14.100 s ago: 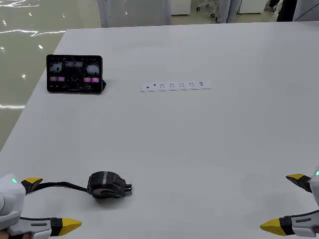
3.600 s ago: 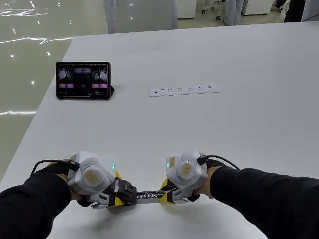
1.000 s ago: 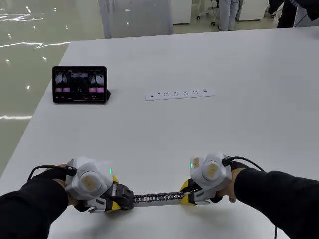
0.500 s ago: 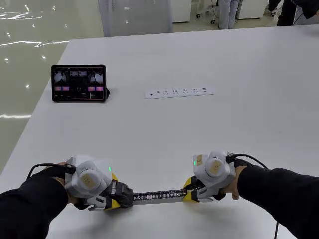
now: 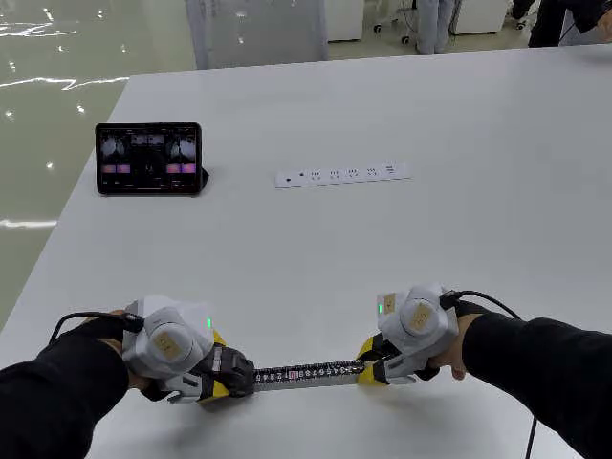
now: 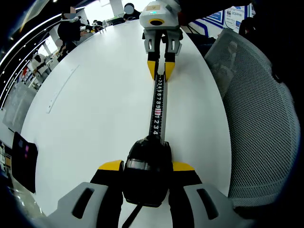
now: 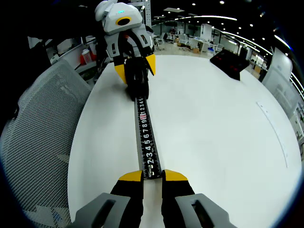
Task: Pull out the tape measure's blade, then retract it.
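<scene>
While the tape measure's hard black case sits clamped in the left gripper at seven o'clock on the table, the right gripper, at five o'clock, pinches the tip of the blade. The blade is thin, springy steel, probably slippery and quick to snap back.

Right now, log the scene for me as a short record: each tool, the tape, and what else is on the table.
left tool: shut on the tape measure case
right tool: shut on the end of the blade
blade state: pulled out partway, straight between the two tools, numbers up
table: white
other items: tablet propped at far left; power strip lying mid-table
stage: blade out, not yet retracted
</scene>
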`<state>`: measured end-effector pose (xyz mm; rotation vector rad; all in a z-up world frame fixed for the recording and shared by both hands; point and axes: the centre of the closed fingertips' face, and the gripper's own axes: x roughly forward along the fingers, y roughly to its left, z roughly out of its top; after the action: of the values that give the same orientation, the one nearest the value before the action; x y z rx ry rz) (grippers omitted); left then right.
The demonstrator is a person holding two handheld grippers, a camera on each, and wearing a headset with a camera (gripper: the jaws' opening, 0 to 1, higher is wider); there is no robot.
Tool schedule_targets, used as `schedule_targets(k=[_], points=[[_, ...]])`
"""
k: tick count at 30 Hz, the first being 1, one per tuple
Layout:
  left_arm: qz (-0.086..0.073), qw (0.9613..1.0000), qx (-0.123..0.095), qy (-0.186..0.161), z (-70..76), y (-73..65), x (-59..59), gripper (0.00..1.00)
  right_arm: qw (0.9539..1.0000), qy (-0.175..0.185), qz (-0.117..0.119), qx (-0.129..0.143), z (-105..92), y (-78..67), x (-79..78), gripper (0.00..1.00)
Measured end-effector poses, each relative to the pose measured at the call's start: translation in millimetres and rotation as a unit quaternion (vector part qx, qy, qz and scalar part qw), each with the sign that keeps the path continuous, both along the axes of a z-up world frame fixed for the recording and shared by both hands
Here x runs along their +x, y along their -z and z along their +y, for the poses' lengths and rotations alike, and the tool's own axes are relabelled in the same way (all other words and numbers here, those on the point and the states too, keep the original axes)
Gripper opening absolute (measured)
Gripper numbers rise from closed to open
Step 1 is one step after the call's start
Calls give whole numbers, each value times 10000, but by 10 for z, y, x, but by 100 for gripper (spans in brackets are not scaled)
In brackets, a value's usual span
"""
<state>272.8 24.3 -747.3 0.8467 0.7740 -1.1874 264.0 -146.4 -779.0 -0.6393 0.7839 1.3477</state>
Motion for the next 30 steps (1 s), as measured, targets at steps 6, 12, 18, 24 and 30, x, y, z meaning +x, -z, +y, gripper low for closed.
schedule_targets(k=[6,12,18,24,30], points=[[2,10000,-2,0,-2,-1,-2,31,10000,16,3,-8,-29,1,-3,10],[3,10000,-4,-1,-2,-3,-2,31,10000,11,2,-22,-52,1,-2,10],[-1,10000,-11,-3,-1,2,2,31,10000,24,8,-28,-71,5,3,10],[-11,10000,-10,1,4,6,5,31,10000,0,0,-52,-94,8,-2,10],[-13,10000,-11,8,4,7,6,31,10000,-3,-7,-69,-115,9,-3,10]])
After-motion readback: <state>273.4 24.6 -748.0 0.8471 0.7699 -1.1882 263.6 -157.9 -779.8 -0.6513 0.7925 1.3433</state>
